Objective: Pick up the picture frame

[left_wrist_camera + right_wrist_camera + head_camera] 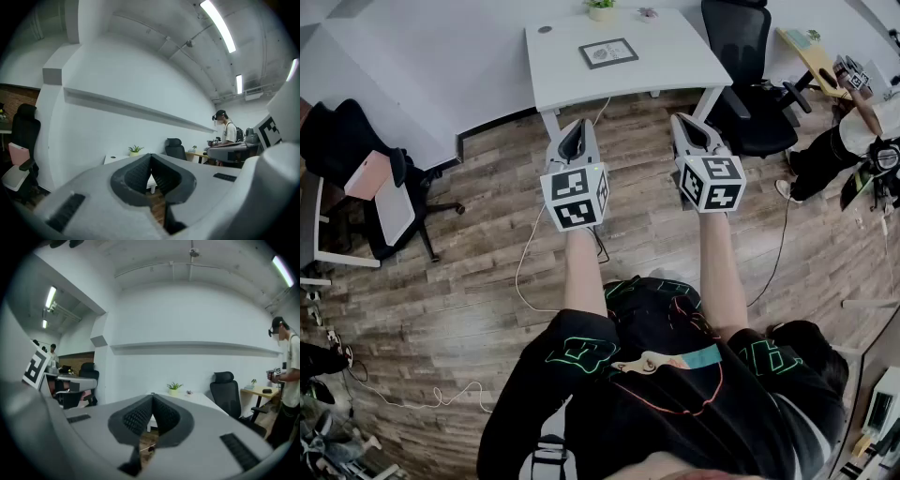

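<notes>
Both grippers are out in front of me, side by side and level over the wood floor (487, 281). The left gripper (575, 139) and right gripper (694, 133) each have their jaws pressed together with nothing between them. I read that as a tidy way to carry them in, with nothing to snag. The frame (608, 52) lies flat and face up on the white counter (675, 56) ahead, with a small plant (601, 7) behind it at the back edge. It is well apart from both grippers, so I judge this to be the approach, with the grasp not yet begun. Lying flat, the frame offers only a thin edge, so I expect to need opened jaws and a low angle at its rim. A chair (741, 66) stands at the counter's right, and I'd steer clear of it.
</notes>
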Demonstrator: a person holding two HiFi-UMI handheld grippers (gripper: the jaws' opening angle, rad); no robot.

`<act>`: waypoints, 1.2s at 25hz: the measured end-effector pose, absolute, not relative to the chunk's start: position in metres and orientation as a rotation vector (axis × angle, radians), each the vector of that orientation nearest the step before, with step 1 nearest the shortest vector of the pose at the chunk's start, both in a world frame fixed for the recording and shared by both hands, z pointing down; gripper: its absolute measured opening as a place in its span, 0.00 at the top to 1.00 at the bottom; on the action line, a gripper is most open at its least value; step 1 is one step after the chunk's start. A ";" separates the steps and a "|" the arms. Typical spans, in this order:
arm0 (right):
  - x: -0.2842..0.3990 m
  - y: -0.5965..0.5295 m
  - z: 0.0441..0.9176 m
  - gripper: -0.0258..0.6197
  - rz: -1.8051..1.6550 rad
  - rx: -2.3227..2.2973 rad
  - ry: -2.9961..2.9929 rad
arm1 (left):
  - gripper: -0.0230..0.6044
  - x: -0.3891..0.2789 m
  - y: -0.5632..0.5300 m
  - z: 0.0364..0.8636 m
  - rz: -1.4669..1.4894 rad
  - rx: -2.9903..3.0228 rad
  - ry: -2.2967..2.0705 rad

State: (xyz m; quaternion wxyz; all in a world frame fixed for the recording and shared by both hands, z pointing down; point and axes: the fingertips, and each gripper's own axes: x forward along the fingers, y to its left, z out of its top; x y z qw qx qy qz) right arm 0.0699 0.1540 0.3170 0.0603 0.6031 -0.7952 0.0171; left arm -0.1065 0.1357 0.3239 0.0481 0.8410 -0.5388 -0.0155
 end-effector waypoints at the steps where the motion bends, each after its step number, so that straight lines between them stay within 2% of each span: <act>1: 0.066 0.154 0.317 0.95 0.033 1.816 -2.401 | 0.95 -0.113 0.135 0.324 -0.056 2.555 -1.652; 5: 0.056 0.151 0.314 0.96 0.000 1.802 -2.399 | 0.95 -0.130 0.131 0.321 -0.010 2.587 -1.707; 12: 0.050 0.144 0.311 0.95 -0.053 1.826 -2.331 | 0.95 -0.119 0.128 0.316 0.040 2.666 -1.690; 30: 0.055 0.156 0.320 0.96 -0.002 1.831 -2.304 | 0.95 -0.133 0.137 0.334 0.081 2.600 -1.714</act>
